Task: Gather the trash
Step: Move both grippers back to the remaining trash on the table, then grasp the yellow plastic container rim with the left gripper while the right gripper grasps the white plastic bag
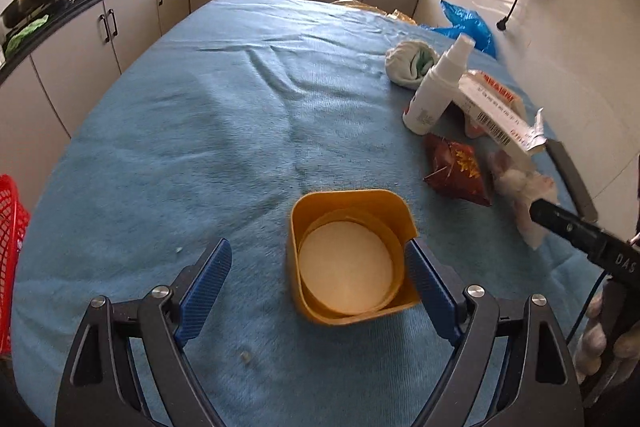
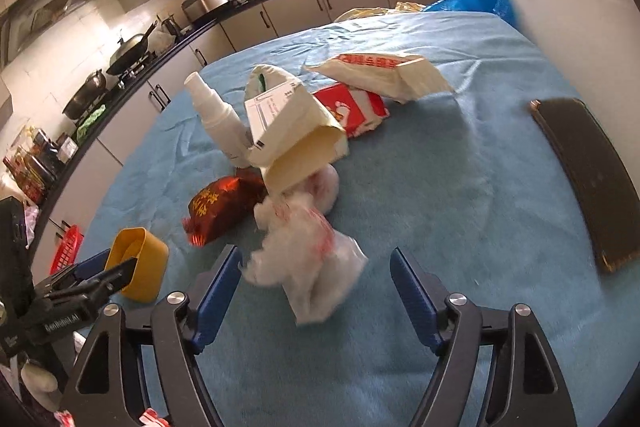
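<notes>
Your left gripper stood with jaws apart, one pad against the yellow cup; your right gripper, jaws apart, straddled the crumpled white wrapper on the blue cloth. Centre both before closing.

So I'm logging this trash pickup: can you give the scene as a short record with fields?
surface: blue cloth over the table
bin: yellow cup, upright, by the left gripper
left fingers: open, one beside the cup's wall
right gripper: open, crumpled white wrapper between its fingers, not pinched
other litter: red foil packet, cream cartons, white spray bottle
</notes>
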`<control>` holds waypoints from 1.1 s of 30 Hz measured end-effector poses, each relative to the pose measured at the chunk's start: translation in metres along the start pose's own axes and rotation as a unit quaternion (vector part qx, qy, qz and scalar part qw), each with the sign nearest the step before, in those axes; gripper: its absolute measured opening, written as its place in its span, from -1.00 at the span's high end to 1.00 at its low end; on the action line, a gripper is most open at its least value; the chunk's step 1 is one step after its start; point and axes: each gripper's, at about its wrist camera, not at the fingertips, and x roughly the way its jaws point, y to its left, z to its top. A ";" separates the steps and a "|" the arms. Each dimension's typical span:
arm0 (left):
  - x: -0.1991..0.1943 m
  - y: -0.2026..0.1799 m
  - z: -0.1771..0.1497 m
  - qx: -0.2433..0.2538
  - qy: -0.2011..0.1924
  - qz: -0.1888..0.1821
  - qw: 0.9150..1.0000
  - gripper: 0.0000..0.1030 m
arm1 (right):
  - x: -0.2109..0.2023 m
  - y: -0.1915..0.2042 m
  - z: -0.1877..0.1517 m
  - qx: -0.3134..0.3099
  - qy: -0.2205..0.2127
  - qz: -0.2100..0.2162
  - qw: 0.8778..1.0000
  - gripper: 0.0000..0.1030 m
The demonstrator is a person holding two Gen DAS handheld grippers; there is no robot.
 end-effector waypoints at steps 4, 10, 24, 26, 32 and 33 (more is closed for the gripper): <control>0.006 -0.004 0.002 -0.001 0.002 -0.005 1.000 -0.74 | 0.014 0.008 0.004 -0.011 0.007 -0.004 1.000 -0.56; 0.001 -0.013 -0.001 0.019 -0.002 -0.010 1.000 -0.74 | 0.021 0.017 0.004 -0.022 0.004 -0.016 1.000 -0.56; 0.006 -0.016 0.000 0.002 0.022 -0.057 0.998 0.79 | 0.013 0.013 -0.004 -0.021 -0.004 -0.035 0.999 0.33; 0.003 -0.015 -0.001 0.001 0.021 -0.055 0.998 0.80 | 0.009 0.013 -0.006 -0.017 -0.006 -0.032 0.999 0.34; -0.014 -0.013 -0.007 -0.002 0.004 -0.048 0.999 0.82 | -0.003 0.012 -0.015 -0.006 -0.003 -0.022 1.000 0.34; -0.017 -0.012 -0.008 -0.003 0.001 -0.047 0.999 0.82 | -0.005 0.011 -0.017 -0.004 -0.002 -0.020 1.000 0.34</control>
